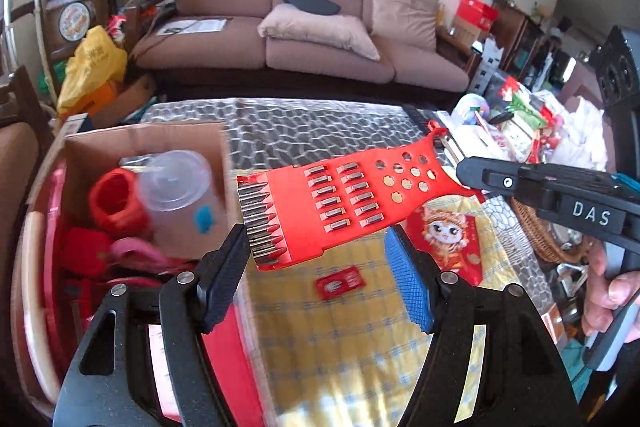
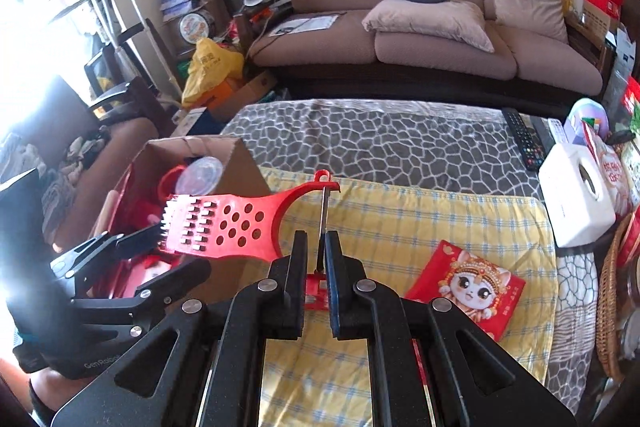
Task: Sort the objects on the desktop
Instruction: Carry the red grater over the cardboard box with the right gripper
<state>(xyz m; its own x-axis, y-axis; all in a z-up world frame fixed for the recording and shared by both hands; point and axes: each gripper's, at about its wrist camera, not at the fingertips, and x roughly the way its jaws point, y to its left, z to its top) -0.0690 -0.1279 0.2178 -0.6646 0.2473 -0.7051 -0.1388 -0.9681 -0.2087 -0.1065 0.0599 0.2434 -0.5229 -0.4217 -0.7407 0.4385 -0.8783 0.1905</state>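
Your right gripper (image 2: 316, 259) is clenched on the peeler end of the red grater (image 1: 340, 203), pinching the thin metal blade between its two pads; the tool is carried clear of the table, its toothed end pointing away to the gripper's left. Your left gripper (image 1: 316, 259) stands released, jaws wide apart, with the toothed end of the grater just ahead of and between its fingers (image 1: 224, 267), not yet touched by either as far as the left wrist view shows.

Just to the left of the left gripper sits the cardboard box (image 1: 224, 163), already holding a clear lidded cup (image 1: 176, 195), a red round container (image 1: 116, 199) and other red and pink items that are too jumbled to name. This suggests the sorting is well under way.

Below and ahead of the right gripper, on the yellow checked cloth (image 2: 400, 223), there remain a red packet with a cartoon cat (image 2: 468, 283) and a small red sachet (image 1: 340, 283). Farther to its right lie a white tissue box (image 2: 576, 195) and a remote control (image 2: 524, 139); whether these belong to the sort cannot be told.

The grater is probably bound for the box; that and the cloth items appear left to do.
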